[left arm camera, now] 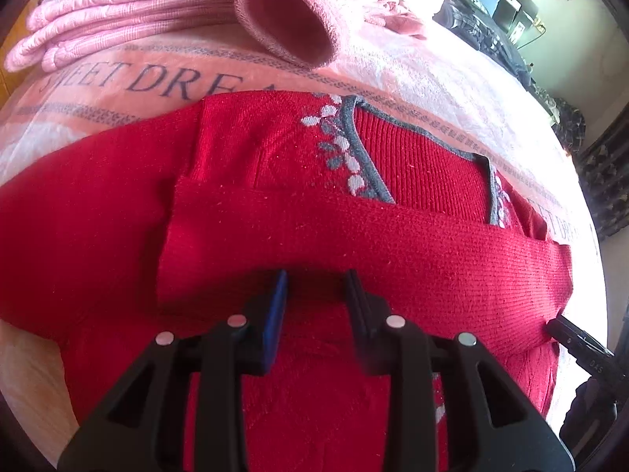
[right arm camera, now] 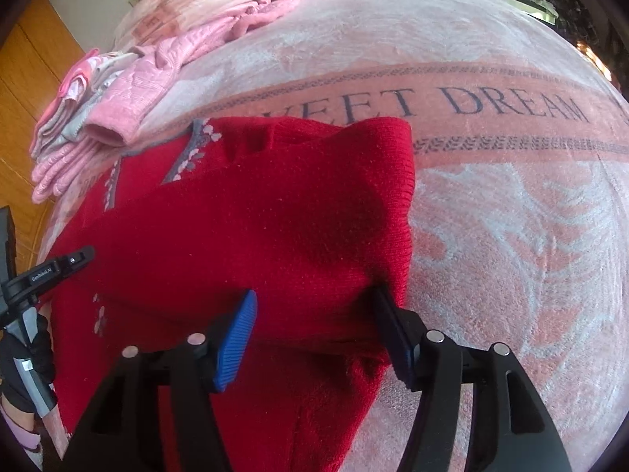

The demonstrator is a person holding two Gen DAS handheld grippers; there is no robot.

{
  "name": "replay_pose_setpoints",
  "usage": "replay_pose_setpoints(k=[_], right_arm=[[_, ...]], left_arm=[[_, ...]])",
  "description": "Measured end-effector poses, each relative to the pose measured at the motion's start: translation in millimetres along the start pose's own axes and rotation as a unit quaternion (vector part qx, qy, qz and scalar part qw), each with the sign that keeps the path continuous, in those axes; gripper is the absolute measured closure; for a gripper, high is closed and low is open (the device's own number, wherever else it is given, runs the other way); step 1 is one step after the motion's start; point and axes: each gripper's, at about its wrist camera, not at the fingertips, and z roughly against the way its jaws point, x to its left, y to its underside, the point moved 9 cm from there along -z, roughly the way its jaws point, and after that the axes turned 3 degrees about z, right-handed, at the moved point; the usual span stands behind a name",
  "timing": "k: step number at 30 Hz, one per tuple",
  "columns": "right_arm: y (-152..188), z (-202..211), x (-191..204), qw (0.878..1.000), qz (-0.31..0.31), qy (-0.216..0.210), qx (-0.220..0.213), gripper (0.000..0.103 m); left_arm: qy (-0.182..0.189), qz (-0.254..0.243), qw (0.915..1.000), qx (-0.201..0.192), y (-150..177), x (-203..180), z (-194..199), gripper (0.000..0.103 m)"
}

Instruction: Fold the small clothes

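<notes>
1. Left hand-held gripper (left arm camera: 316, 287): fingers narrowly apart, tips at the fold edge of the red sweater (left arm camera: 275, 216); cannot tell if cloth is pinched.
2. Right hand-held gripper (right arm camera: 312, 306): fingers spread wide, tips against the sweater's folded edge by the cuff end, nothing clamped.
3. Sweater lies partly folded on the pink "SWEET DREAM" blanket (right arm camera: 491, 196).
4. Pink clothes pile (right arm camera: 118, 118) lies beyond the sweater's collar.

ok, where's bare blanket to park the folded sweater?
Free: the wide patch of blanket right of the red sweater, below the SWEET DREAM lettering. Crowded: the far left, where the pink folded pile sits close to the sweater's collar. Both grippers' fingers sit at its near edge.
</notes>
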Motion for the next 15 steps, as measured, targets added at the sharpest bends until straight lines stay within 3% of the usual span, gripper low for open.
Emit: replay_pose_setpoints(k=[4,7,9,12,15], right_arm=[[-4.1,5.6,7.1,1.0,0.002,0.006,0.007,0.031],[1.6,30.1,19.3,0.998,-0.025,-0.058,-0.008,0.031],[11.7,41.5,28.8,0.997,-0.026,-0.076,-0.006,0.031],[32.1,51.6,47.9,0.997,0.002,-0.075,-0.006,0.031],[53.5,52.0,71.0,0.995,0.018,-0.093,0.004,0.031]], left_arm=[[0.019,0.016,0.9997,0.004,-4.6,7.4,4.7,0.072],[0.032,0.036,0.9988,0.0,0.3,22.7,26.7,0.067],[0.048,0.053,0.9974,-0.006,7.5,40.9,45.4,0.059],[0.028,0.074,0.9966,-0.025,21.9,93.8,77.1,0.054],[0.01,0.142,0.9892,-0.036,42.5,174.6,109.5,0.051]])
